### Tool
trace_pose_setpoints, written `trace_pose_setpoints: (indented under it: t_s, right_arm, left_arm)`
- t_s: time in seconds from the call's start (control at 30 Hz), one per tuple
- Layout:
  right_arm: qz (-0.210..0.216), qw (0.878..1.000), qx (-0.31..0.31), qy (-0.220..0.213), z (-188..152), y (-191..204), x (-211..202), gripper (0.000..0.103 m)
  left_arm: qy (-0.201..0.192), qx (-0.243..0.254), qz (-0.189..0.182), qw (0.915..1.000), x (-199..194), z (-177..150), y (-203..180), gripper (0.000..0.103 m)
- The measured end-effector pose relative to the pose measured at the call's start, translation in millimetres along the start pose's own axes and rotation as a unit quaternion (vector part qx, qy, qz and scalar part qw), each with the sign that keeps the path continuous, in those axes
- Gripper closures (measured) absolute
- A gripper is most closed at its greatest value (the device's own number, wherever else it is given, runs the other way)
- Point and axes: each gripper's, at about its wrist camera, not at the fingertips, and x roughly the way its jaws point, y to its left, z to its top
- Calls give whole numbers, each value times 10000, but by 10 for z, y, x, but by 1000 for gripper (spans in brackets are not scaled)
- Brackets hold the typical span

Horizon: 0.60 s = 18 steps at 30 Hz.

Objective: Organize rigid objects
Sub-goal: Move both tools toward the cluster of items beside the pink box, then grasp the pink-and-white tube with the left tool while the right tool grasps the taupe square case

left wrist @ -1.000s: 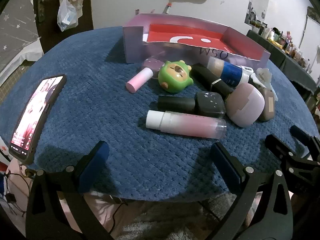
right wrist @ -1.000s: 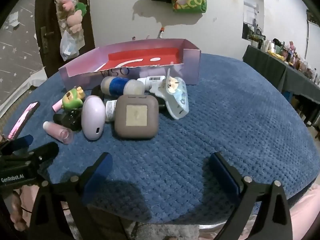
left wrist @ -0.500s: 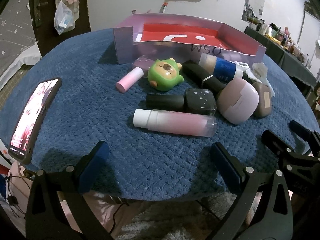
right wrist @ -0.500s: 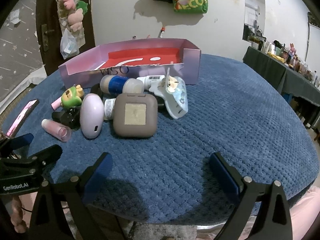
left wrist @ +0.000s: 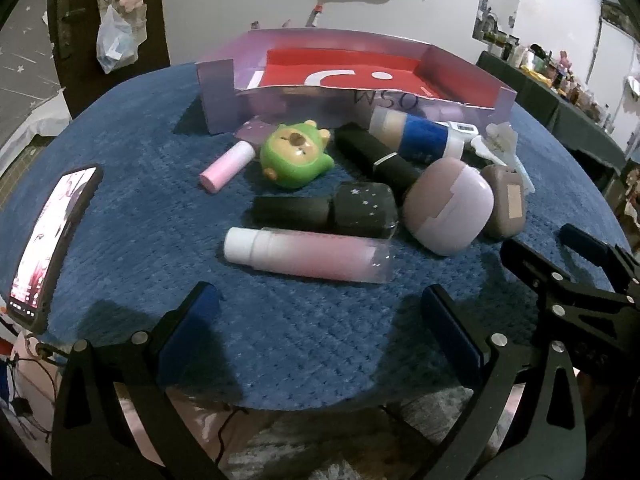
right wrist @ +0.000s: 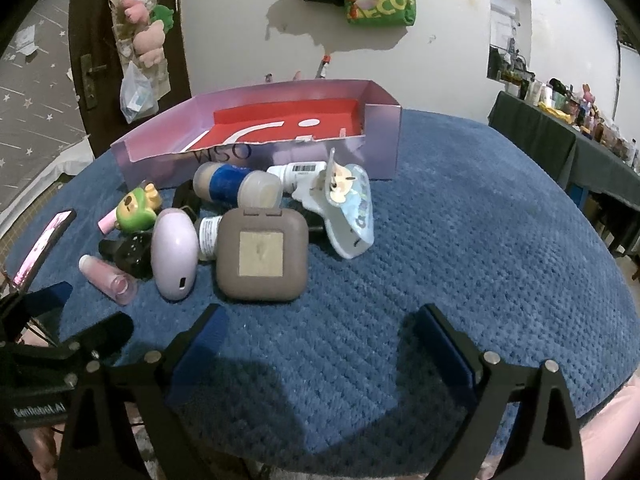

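Observation:
A pile of small items lies on the blue cloth before an empty purple box with a red floor (left wrist: 360, 96) (right wrist: 256, 136). A pink bottle (left wrist: 308, 254) (right wrist: 108, 280) lies nearest my left gripper (left wrist: 320, 312), which is open and empty just short of it. Behind it are a black bottle (left wrist: 328, 210), a green bear toy (left wrist: 294, 154) (right wrist: 138, 206), a lilac case (left wrist: 448, 206) (right wrist: 174, 254), a brown square case (right wrist: 262, 254) (left wrist: 506, 200) and a blue-banded tube (left wrist: 416, 134) (right wrist: 236, 186). My right gripper (right wrist: 324, 340) is open and empty in front of the brown case.
A lit phone (left wrist: 50, 240) (right wrist: 42, 246) lies at the table's left edge. A small pink tube (left wrist: 228, 166), a black lipstick (left wrist: 376, 156) and a pale blue clip (right wrist: 348, 212) are in the pile. A dark side table (right wrist: 568, 148) with clutter stands at the right.
Both grippers have moved forward toward the pile, so the items look nearer. The jaws stay open and nothing on the table has shifted.

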Motion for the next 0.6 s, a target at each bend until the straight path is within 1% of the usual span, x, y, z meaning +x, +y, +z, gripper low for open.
trace_pose_setpoints:
  t_s: [0.17,0.37,0.6]
  right_arm:
    - [53,10000,16,-8,62,-5,34,9]
    - [187,9998,46,-39,132,28,65,9]
    - [370,9993,72,-31,198,99,128,11]
  left_arm:
    - [-6,-59,-37,10000,17,22,-14,0]
    - [-14,-203,-81,9998,31,62,54,0]
    - [-22,-229,-4,9997,46,73,118,0]
